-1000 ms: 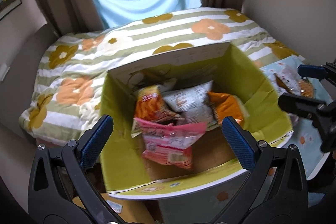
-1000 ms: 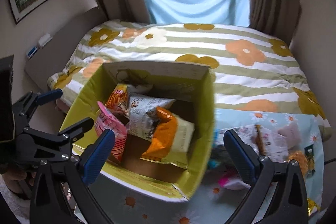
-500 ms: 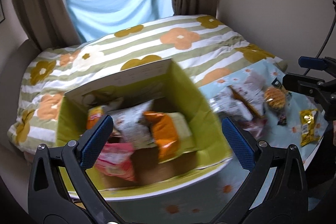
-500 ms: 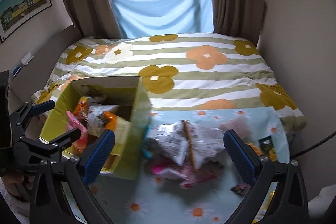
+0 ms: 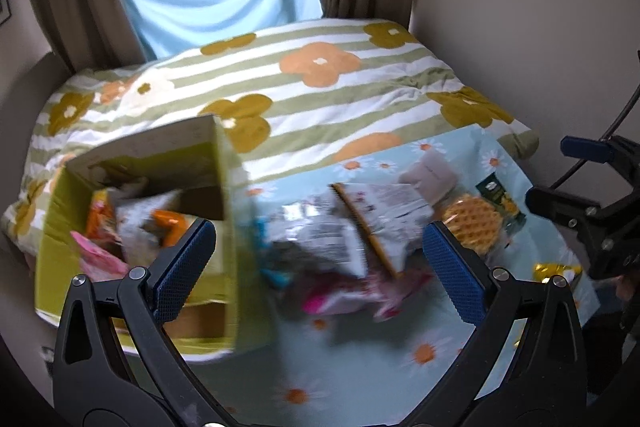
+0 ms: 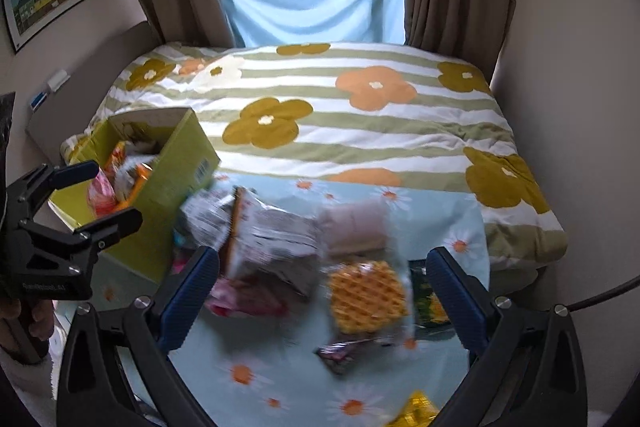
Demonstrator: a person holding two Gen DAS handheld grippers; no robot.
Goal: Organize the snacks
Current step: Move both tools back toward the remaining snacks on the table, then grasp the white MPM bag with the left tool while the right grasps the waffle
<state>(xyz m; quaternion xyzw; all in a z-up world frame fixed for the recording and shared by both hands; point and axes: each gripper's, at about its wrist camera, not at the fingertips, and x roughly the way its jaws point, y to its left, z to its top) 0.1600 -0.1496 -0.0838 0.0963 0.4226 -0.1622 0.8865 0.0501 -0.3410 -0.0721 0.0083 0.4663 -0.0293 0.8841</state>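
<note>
Green box (image 5: 136, 223) at table's left end, several packets already inside. Loose snack pile (image 6: 272, 239) beside it. Waffle packet (image 6: 366, 297) lies dead ahead between right gripper (image 6: 320, 297) jaws (wide, empty). Left gripper (image 5: 320, 267) likewise wide, farther off.

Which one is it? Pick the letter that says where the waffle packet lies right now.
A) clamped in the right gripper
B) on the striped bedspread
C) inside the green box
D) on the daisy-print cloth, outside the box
D: the waffle packet lies on the daisy-print cloth, to the right of the green box, and the right gripper is open and holds nothing.
</note>
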